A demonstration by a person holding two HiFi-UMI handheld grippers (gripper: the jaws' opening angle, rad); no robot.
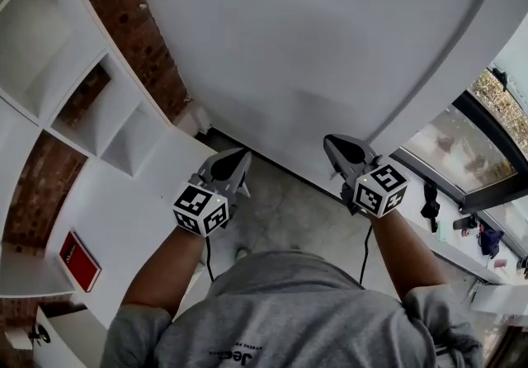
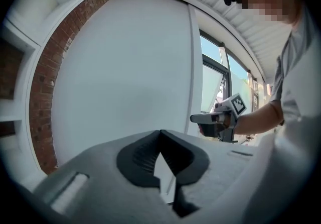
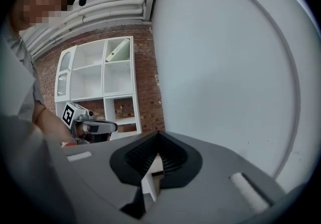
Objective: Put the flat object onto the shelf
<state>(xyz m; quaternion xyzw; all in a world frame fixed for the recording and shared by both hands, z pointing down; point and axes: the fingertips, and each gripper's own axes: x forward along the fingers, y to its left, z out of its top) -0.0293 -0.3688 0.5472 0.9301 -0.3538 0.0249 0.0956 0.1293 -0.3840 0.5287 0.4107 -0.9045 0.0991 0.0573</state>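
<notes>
A flat red object [image 1: 78, 261] lies on a white surface [image 1: 132, 218] at the lower left of the head view, below the white cubby shelf [image 1: 91, 102]. Both grippers are held up in front of me, pointing at a big white wall panel, well away from the red object. My left gripper [image 1: 241, 158] has its jaws closed tip to tip [image 2: 160, 132] with nothing between them. My right gripper [image 1: 332, 143] also shows its jaws meeting at the tip [image 3: 159, 133], holding nothing. Each gripper appears in the other's view: the right one [image 2: 198, 117] and the left one [image 3: 111, 126].
The white wall panel [image 1: 330, 44] fills the space ahead. A brick wall [image 1: 132, 36] backs the shelf [image 3: 105, 87], whose top cubby holds a pale object [image 3: 118, 49]. Windows [image 1: 462, 143] run along the right. Grey concrete floor [image 1: 289, 218] lies below.
</notes>
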